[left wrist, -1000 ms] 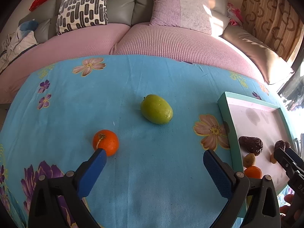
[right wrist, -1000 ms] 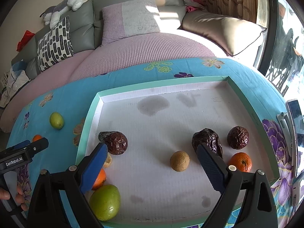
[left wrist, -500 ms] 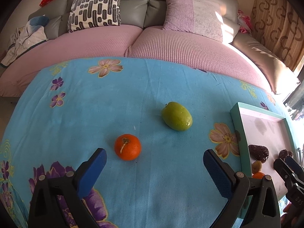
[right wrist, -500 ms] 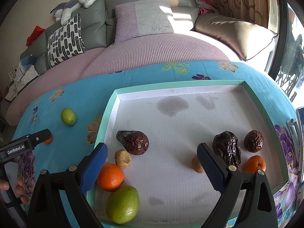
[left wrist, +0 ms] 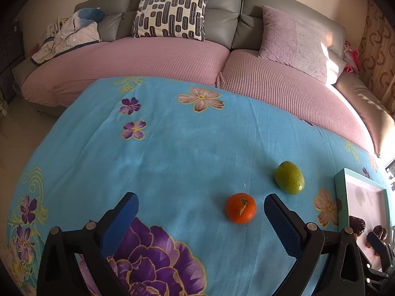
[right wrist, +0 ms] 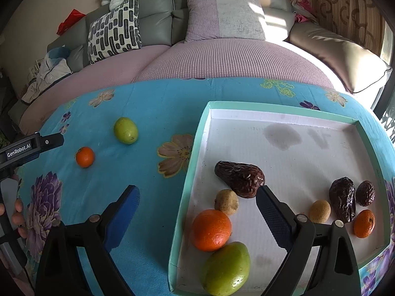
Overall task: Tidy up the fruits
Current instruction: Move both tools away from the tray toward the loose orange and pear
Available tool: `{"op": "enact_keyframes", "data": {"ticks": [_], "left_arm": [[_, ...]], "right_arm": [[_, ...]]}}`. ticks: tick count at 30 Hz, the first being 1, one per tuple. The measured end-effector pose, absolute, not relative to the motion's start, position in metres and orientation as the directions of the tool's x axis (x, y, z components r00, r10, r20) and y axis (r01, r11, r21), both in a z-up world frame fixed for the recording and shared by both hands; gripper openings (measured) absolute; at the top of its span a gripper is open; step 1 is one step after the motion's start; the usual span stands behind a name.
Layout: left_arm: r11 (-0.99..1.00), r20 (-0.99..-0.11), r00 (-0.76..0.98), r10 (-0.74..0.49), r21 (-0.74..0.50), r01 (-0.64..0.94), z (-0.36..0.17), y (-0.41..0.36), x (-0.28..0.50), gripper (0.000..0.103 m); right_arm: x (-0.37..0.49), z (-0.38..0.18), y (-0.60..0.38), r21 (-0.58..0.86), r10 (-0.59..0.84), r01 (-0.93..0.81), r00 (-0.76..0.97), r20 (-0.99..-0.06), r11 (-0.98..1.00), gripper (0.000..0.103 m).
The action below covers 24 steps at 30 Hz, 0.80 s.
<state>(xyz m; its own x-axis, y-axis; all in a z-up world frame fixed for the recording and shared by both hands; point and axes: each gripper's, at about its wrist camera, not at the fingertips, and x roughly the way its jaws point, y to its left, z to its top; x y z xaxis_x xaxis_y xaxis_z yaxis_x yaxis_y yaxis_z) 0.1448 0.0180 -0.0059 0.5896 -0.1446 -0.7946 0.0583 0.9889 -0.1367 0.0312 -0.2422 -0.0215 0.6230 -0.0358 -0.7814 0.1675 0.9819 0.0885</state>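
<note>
Left wrist view: blue floral bench before a pink-covered sofa. One tangerine and one green fruit lie on it. Left gripper spread, empty.

Right wrist view: tray holds two tangerines, one green fruit, three dates, two tan fruits. Right gripper spread, straddling the tray's left rim.

Bright sunlight from right; sharp; fisheye-warped edges

A patterned cushion and lilac pillow rest on the sofa.

Both grippers farther left.
</note>
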Motion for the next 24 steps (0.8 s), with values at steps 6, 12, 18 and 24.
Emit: {"op": "enact_keyframes", "data": {"ticks": [6,12,18,24], "left_arm": [[0.985,-0.790,0.595,-0.149,-0.169,0.023,-0.009,0.034,0.148,0.103],[0.980,-0.797,0.578,-0.175,-0.197,0.024,-0.016,0.038,0.149,0.103],[0.977,-0.822,0.531,-0.208,-0.199,0.074,-0.031,0.023,0.153,0.102],[0.966,-0.825,0.503,-0.259,-0.212,0.150,-0.035,0.004,0.151,0.092]], "right_arm": [[0.040,-0.021,-0.225,0.084,-0.020,0.137,0.621,-0.784,0.987,0.095],[0.052,-0.018,-0.210,0.085,-0.004,0.113,0.622,-0.783,0.990,0.095],[0.074,-0.010,-0.207,0.098,0.015,0.099,0.628,-0.778,0.990,0.095],[0.100,-0.001,-0.204,0.095,0.028,0.070,0.645,-0.764,0.993,0.095]]}}
